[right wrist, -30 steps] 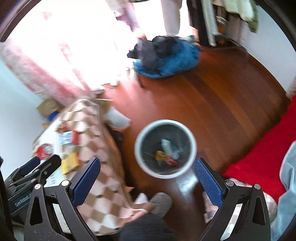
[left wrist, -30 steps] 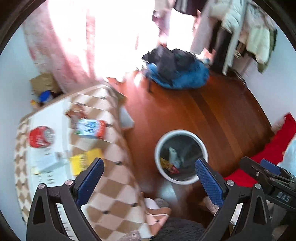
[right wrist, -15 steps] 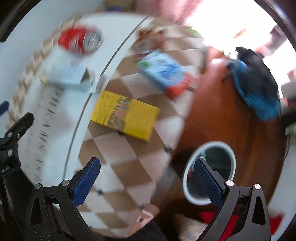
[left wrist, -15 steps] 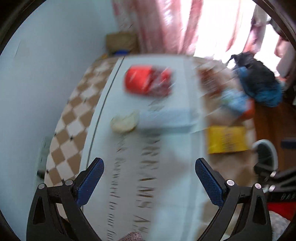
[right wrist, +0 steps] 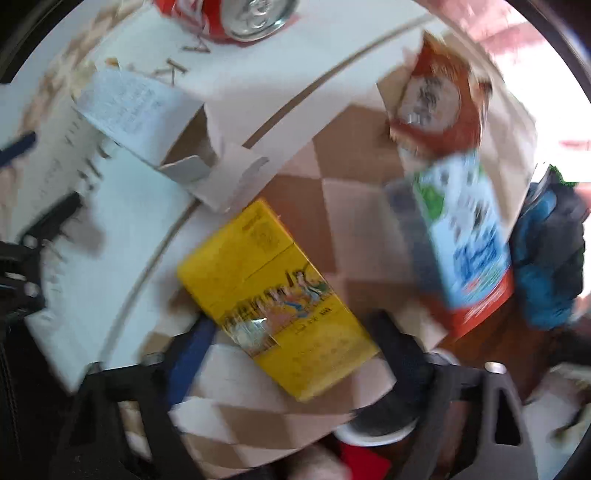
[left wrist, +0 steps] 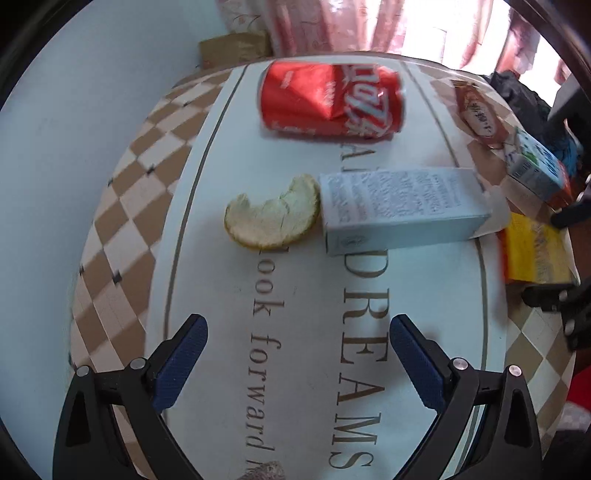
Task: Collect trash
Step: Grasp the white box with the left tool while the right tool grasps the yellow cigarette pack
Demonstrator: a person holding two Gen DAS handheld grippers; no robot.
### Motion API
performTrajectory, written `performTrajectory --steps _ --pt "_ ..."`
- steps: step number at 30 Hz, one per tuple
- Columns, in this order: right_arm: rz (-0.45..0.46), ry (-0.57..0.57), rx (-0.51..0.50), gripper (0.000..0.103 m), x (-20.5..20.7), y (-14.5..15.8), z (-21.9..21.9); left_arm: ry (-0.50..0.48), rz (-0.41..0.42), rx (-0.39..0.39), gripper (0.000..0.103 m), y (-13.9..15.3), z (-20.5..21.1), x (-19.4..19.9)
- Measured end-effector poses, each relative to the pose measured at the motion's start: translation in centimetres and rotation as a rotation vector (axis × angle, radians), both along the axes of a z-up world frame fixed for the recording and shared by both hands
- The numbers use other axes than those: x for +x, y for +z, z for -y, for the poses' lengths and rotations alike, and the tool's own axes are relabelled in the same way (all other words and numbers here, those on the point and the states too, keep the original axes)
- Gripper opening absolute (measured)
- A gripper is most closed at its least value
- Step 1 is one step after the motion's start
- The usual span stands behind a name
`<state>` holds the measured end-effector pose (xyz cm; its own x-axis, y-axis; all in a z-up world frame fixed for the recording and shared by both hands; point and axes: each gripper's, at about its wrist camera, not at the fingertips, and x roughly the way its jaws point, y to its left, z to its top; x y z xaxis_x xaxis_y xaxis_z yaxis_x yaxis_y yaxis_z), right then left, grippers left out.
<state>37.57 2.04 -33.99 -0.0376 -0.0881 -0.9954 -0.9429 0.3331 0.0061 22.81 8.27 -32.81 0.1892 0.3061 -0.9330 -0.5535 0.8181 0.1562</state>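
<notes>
A dented red can (left wrist: pixel 330 101) lies on its side on the tablecloth (left wrist: pixel 303 332). In front of it rest a piece of peel (left wrist: pixel 271 214) and a pale blue carton (left wrist: pixel 400 208). My left gripper (left wrist: pixel 297 350) hangs open above the printed cloth, short of these. In the right wrist view a yellow box (right wrist: pixel 277 295) lies flat between the fingers of my open right gripper (right wrist: pixel 291 347), its near end low between them. The milk carton (right wrist: pixel 463 236), a red wrapper (right wrist: pixel 437 105), the pale carton (right wrist: pixel 135 110) and the can (right wrist: pixel 231 16) lie beyond.
The checkered cloth (left wrist: pixel 122 206) drapes over the table's edges. A white bin rim (right wrist: pixel 376 430) shows below the table edge. A blue and black heap (right wrist: pixel 550 258) lies on the floor to the right. A pink curtain (left wrist: pixel 332 26) hangs behind.
Both grippers swung from over the floor bin to the table and came down closer. The right gripper now straddles the yellow box; the left hangs nearer the peel and pale carton.
</notes>
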Motion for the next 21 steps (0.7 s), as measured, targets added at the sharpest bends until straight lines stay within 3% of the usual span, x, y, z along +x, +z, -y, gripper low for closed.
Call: performTrajectory --steps 6,12,15,18,19,20,21 --pt "-0.036 -0.267 0.006 0.076 1.5 0.8 4.5 -0.278 0.025 0.098 0.101 3.5 1.2 3.3" --pt "-0.065 -0.535 0.104 0.076 2.6 2.1 10.2 -0.598 -0.064 0.091 0.101 3.2 2.2 8.0" --pt "-0.094 -0.581 0.123 0.078 2.5 1.9 10.7 -0.706 -0.153 0.058 0.1 1.3 2.6 9.8" --pt "-0.042 -0.55 0.131 0.078 2.0 2.2 10.6 -0.785 -0.208 0.047 0.098 -0.1 2.8 10.2" --pt "-0.028 -0.541 0.131 0.078 1.9 2.2 10.6 -0.796 -0.215 0.044 0.083 -0.3 3.1 10.2" --pt "-0.02 -0.534 0.128 0.079 1.0 1.8 9.3 -0.795 -0.224 0.034 0.058 -0.5 3.2 10.2" --pt "-0.006 -0.528 0.134 0.079 0.4 1.8 8.3 -0.789 -0.227 0.024 0.057 -0.7 3.3 10.3"
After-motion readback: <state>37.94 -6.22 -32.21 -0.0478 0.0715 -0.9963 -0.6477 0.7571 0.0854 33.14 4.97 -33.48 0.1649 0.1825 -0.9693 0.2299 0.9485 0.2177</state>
